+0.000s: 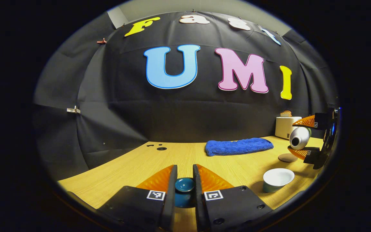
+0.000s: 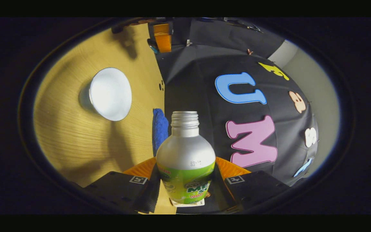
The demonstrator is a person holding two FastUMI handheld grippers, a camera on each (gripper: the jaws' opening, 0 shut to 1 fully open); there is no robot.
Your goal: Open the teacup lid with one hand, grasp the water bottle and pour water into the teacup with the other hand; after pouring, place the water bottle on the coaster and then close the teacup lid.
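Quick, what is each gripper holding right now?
Left gripper: shut on the teacup lid.
Right gripper: shut on the water bottle, tipped sideways.

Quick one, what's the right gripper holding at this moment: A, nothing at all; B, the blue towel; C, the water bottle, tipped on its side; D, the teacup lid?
C: in the left gripper view the right gripper has both fingers clamped on the water bottle, which lies sideways with its open mouth above the teacup; the lid sits between the left gripper's fingers.
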